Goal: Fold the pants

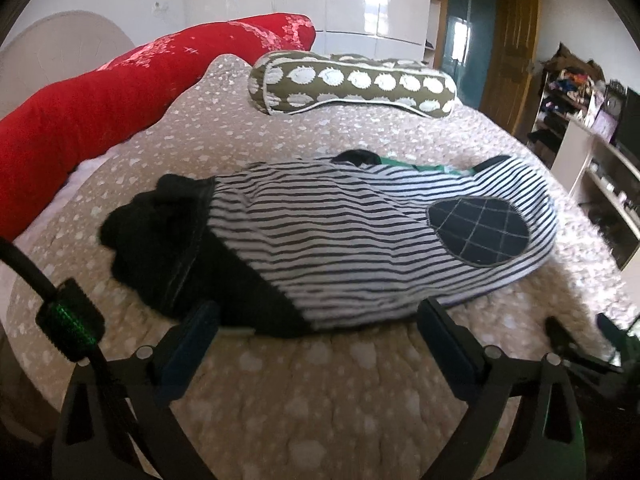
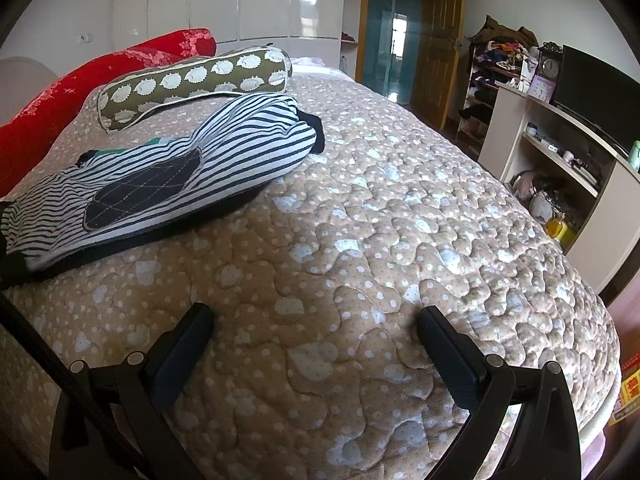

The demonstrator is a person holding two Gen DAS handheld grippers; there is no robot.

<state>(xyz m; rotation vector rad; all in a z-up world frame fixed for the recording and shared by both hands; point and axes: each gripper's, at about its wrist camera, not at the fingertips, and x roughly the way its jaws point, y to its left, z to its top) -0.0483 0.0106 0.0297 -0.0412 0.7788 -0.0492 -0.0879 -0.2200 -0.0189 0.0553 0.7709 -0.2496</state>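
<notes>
Black-and-white striped pants with a dark quilted knee patch lie folded on the beige quilted bed, black waistband bunched at the left. My left gripper is open and empty, fingertips just short of the pants' near edge. In the right wrist view the pants lie at the far left. My right gripper is open and empty over bare quilt, well right of the pants. The right gripper's tip shows at the left wrist view's right edge.
A green bolster with white spots lies behind the pants. A long red pillow runs along the left by the headboard. A shelf unit with a TV stands right of the bed, and a wooden door beyond.
</notes>
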